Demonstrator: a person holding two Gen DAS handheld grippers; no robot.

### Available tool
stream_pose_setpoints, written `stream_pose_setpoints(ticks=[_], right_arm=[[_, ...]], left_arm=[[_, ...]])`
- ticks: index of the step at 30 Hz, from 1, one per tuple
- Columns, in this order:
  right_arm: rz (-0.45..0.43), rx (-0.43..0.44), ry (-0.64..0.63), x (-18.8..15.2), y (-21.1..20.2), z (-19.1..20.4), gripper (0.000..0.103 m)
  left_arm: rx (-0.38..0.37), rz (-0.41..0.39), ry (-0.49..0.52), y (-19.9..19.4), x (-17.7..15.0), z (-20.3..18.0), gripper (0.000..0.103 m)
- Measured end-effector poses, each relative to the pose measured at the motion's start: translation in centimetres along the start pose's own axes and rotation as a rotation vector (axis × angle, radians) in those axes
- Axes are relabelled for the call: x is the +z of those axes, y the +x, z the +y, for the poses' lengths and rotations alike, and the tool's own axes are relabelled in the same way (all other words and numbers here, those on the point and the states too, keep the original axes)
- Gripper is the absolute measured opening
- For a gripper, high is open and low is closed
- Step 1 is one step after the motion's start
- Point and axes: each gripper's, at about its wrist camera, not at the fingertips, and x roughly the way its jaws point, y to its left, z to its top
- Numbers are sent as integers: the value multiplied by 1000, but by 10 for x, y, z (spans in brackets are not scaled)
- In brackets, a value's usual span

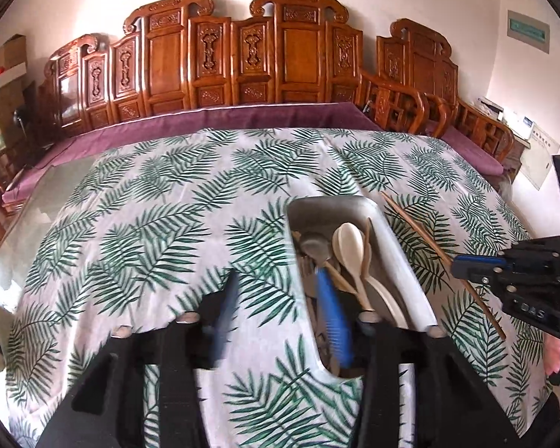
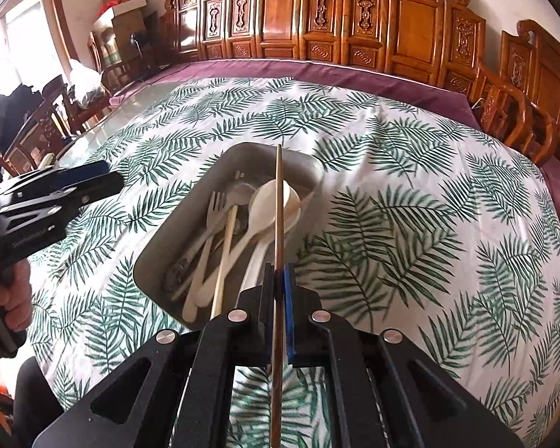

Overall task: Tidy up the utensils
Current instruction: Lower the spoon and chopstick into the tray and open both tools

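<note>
Right hand-held gripper (image 2: pixel 276 280) clenched on thin brown wooden chopstick (image 2: pixel 278 201), long axis along the fingers, tip over grey rectangular metal tray (image 2: pixel 220 166) of pale spoons just ahead; left hand-held gripper (image 1: pixel 276 298) released, empty.

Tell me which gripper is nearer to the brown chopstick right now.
The right. The right gripper is shut on the brown chopstick, holding it over the metal tray. The left gripper hovers open over the tray's other side, apart from the chopstick.
</note>
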Motion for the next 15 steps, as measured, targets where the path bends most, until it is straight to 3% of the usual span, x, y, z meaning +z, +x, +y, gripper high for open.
stream_pose_setpoints(ticks=[1, 3, 15], right_arm=[[6, 1, 0, 3, 5, 3, 6], [17, 1, 4, 8, 12, 8, 6], [44, 9, 48, 37, 43, 23, 6]], left_arm=[[7, -10, -4, -3, -2, 4, 71], [19, -42, -5, -9, -4, 10, 86], [35, -39, -30, -14, -18, 43, 89]])
